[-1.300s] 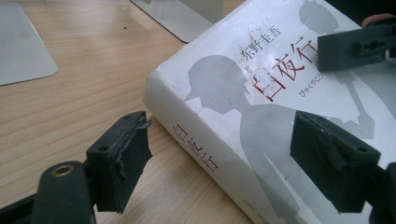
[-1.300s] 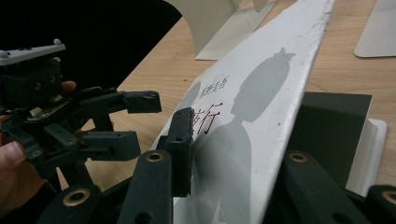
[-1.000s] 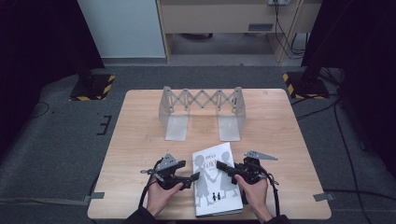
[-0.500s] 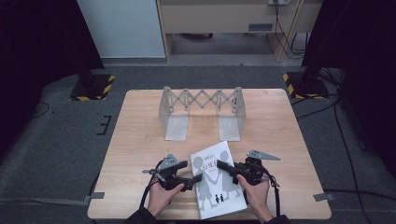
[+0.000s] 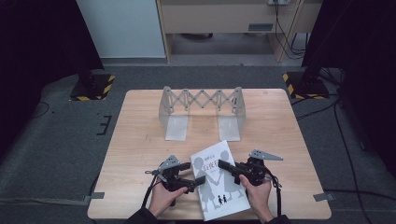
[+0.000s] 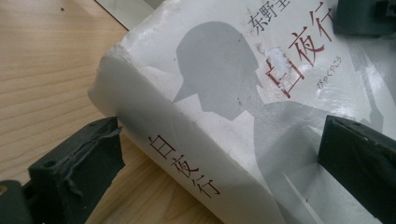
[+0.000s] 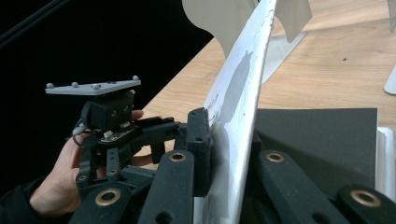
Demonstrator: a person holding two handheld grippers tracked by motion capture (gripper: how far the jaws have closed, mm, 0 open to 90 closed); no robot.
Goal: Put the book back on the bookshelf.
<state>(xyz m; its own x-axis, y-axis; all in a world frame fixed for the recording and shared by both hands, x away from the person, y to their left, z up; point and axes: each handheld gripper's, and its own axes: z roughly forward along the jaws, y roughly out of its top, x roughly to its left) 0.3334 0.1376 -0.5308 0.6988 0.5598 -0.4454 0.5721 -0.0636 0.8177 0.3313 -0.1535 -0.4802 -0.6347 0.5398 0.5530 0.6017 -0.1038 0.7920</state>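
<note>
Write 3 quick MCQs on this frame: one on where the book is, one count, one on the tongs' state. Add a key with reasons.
1. Where does the book lie on the table?
A. at the near edge, between the two hands
B. at the far left corner
C. inside the rack

2. How many flat base plates does the folding metal rack rest on?
A. one
B. two
C. four

3. What are the right tongs doing?
A. hanging open above the table
B. pinching the book's raised front cover
C. holding the rack

Key:
1 A, the high view shows it near the person, between the left tongs and the right.
2 B, two plates lie under its ends.
3 B, the right gripper view shows the cover clamped between the jaws; the left jaws have just been opening and stand clear on either side of the spine.
</note>
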